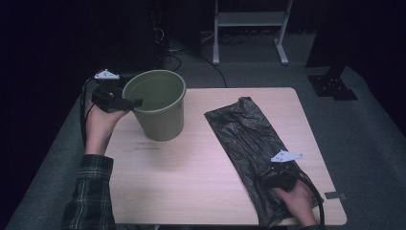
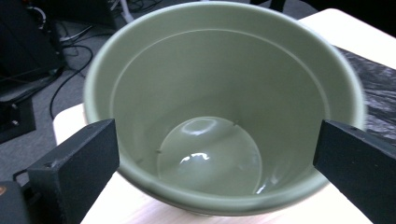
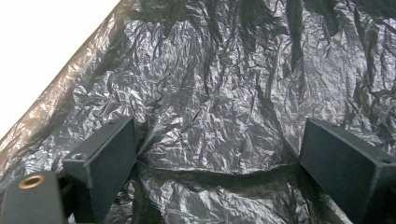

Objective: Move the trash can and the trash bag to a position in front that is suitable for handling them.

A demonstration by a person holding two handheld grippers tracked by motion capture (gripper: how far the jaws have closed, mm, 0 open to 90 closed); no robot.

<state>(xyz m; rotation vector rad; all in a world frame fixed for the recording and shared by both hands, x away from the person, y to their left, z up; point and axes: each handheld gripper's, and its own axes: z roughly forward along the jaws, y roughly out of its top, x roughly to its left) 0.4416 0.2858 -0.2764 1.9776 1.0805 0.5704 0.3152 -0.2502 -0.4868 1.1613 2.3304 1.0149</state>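
from the high view, a green bucket stands upright on the far left part of the pale wooden table, and a crumpled black plastic bag lies flat, stretched from the table's middle down to its near right edge. the left gripper sits just beside the bucket's rim on its left, held by the left hand with a plaid sleeve behind it. the right gripper rests on the near end of the bag, the right hand behind it.

over to the left gripper view: jaws wide apart, one either side of the bucket, looking straight down into its bare, shiny bottom. nothing clamped.

right gripper view now: jaws spread wide, pressed down onto the bag, a fold of the plastic running between them. a strip of table shows at upper left.
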